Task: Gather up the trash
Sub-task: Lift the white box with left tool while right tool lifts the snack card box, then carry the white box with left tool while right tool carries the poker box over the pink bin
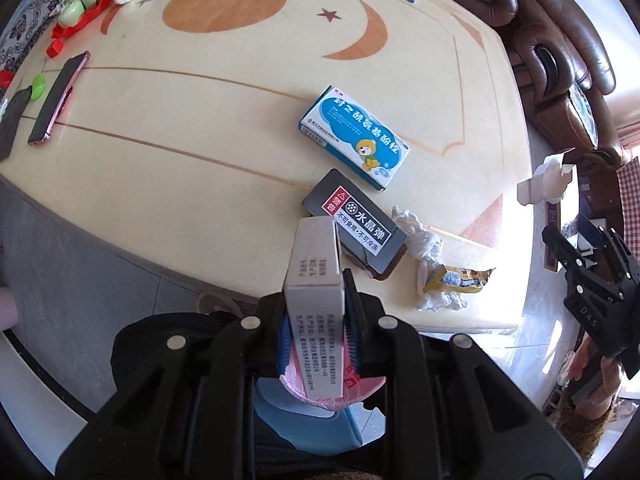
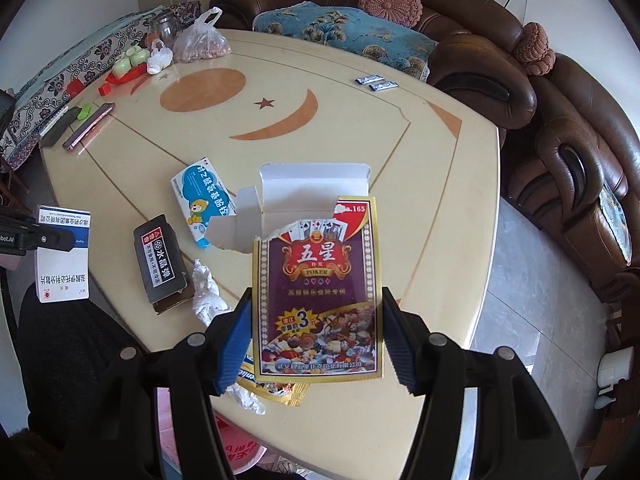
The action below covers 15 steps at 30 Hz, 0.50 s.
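My left gripper (image 1: pixel 316 320) is shut on a white medicine box (image 1: pixel 316 280), held upright off the table's near edge; the box also shows in the right wrist view (image 2: pixel 62 256). My right gripper (image 2: pixel 316 340) is shut on a torn purple poker card box (image 2: pixel 320 292), held above the table. On the cream table (image 1: pixel 200 120) lie a blue medicine box (image 1: pixel 356 138), a black box (image 1: pixel 356 224), crumpled white tissue (image 1: pixel 424 248) and a yellow wrapper (image 1: pixel 460 278). A pink bin (image 1: pixel 332 392) sits below my left gripper.
A phone (image 1: pixel 58 100), green and red items (image 1: pixel 80 4) and a plastic bag (image 2: pixel 200 40) sit at the table's far left. Two small sachets (image 2: pixel 376 82) lie at the far edge. A brown sofa (image 2: pixel 560 140) wraps the right side.
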Tool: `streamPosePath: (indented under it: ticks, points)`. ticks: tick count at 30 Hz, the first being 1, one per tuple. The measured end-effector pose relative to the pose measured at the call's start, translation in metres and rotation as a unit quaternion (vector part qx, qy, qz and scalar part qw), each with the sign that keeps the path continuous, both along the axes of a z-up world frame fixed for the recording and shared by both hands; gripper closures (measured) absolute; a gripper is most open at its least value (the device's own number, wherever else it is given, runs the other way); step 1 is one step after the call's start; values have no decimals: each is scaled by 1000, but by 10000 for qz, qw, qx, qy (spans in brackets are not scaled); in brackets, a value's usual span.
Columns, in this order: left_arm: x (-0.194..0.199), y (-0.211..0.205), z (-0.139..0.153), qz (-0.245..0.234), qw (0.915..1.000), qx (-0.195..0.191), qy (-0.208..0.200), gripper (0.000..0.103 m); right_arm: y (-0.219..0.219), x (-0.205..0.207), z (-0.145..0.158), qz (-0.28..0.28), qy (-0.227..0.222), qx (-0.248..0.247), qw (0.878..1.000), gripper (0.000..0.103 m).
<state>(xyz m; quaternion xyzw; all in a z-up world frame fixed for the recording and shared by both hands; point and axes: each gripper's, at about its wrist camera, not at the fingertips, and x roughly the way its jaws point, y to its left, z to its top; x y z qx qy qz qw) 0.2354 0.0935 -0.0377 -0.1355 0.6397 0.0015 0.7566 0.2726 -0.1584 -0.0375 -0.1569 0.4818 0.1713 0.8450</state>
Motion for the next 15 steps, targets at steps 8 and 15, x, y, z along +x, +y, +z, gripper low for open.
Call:
streamPosePath:
  ticks: [8, 15]
  points:
    - [-31, -16, 27, -532, 9966, 385, -490, 81, 8, -57, 25, 66, -159, -37, 9998, 44]
    - [-62, -35, 13, -1002, 9925, 464, -524, 81, 21, -111, 34, 150, -230, -25, 9996, 44]
